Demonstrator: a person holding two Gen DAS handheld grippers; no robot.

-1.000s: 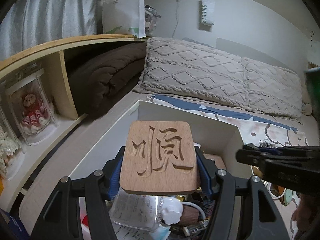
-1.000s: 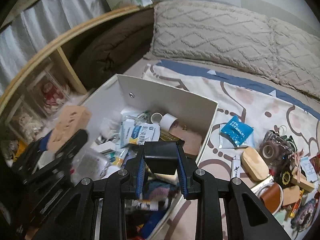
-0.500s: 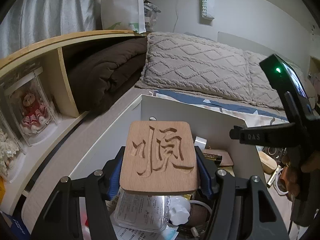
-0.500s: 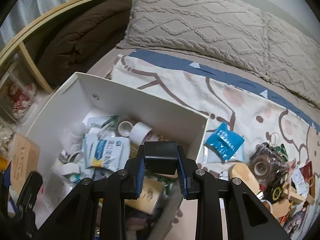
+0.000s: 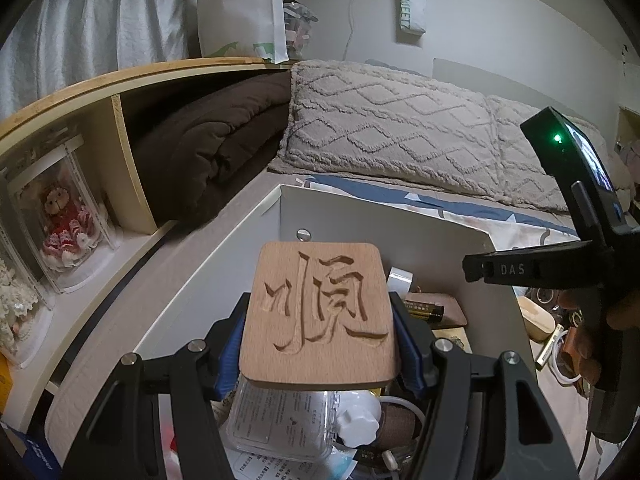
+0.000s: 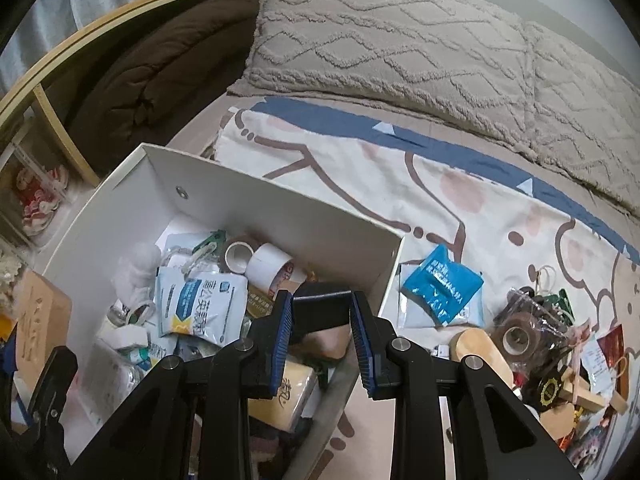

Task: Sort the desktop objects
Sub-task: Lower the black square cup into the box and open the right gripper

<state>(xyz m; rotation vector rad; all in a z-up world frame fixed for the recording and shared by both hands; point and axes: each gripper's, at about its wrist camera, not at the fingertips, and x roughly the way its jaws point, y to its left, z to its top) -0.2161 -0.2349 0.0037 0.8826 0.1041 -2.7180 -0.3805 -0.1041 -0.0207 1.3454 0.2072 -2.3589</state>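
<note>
My left gripper [image 5: 318, 344] is shut on a wooden block [image 5: 318, 312] with a carved Chinese character and holds it above the white box [image 5: 384, 236]. The block also shows at the left edge of the right wrist view [image 6: 38, 320]. My right gripper [image 6: 322, 324] is shut on a small black block [image 6: 320, 306] and holds it over the box's right wall [image 6: 280, 216]. The box is full of tape rolls [image 6: 264, 262], a white and blue packet [image 6: 200, 304] and other small items.
On the patterned sheet [image 6: 400, 184] right of the box lie a blue packet [image 6: 440, 288], a wooden oval [image 6: 480, 350], a bagged tape roll [image 6: 520, 332] and several trinkets. Grey pillows [image 6: 400, 40] lie behind. A wooden shelf [image 5: 120, 160] with a brown blanket [image 5: 208, 148] stands left.
My right gripper has moved right and forward with the black block, from over the box's middle to its right wall. My left gripper still holds the wooden block over the box.
</note>
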